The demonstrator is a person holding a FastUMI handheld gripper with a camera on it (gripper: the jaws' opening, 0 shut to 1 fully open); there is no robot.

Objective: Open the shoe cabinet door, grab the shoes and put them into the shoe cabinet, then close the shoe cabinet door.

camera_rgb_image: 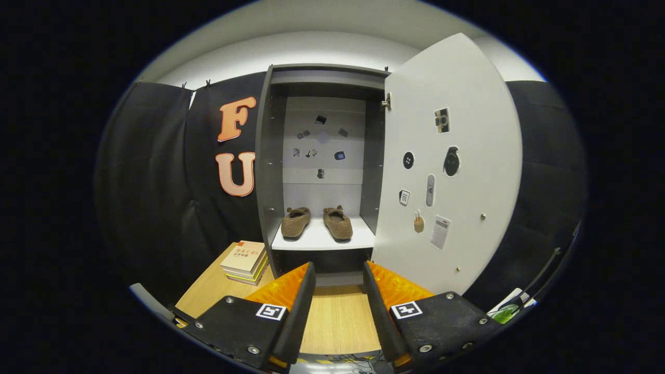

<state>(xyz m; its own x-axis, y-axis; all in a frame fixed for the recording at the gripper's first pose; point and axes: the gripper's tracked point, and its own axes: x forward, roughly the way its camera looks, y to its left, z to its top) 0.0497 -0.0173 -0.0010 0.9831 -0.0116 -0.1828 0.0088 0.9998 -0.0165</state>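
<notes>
Shoes: two, brown, side by side on the white shelf inside the shoe cabinet; long axes front to back, slightly splayed.
Cabinet door: one, white, swung open to the right.
Hand-held gripper: fingers apart, holding nothing, above the table, short of the cabinet.
Books: small stack, left of the cabinet.
</notes>
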